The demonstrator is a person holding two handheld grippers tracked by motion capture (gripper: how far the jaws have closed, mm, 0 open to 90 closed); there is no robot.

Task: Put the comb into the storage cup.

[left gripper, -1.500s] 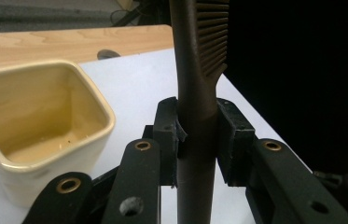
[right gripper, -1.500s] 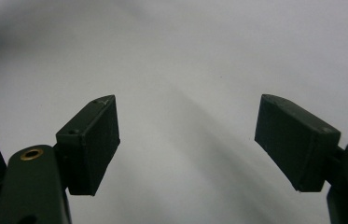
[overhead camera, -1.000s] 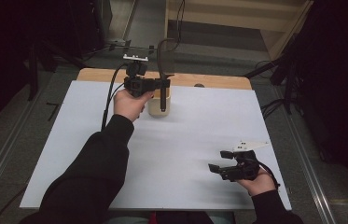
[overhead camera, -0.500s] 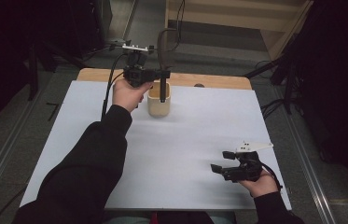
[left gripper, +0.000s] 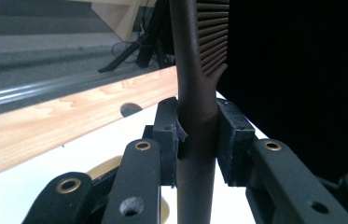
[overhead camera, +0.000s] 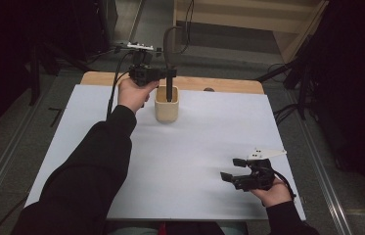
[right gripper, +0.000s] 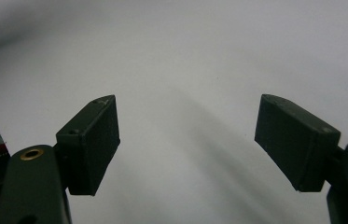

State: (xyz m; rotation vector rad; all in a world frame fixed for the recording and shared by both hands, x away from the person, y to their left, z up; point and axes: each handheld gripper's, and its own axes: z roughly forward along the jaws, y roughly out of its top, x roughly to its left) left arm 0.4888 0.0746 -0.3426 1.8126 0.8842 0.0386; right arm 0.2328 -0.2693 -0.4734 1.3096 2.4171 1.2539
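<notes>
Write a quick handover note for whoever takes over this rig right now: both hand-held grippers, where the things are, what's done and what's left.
Left hand-held gripper: shut on the dark comb, pads clamped on its handle, comb upright with the teeth end up.
Right hand-held gripper: open, holding nothing, resting over the white sheet at the near right.
Things: the comb's lower end stands inside the beige cup, which sits on the sheet near the wooden edge at the far side of the table.
Done: comb gripped and brought into the cup.
Left: probably release the comb so that it stays in the cup, then draw the left hand-held gripper back.
</notes>
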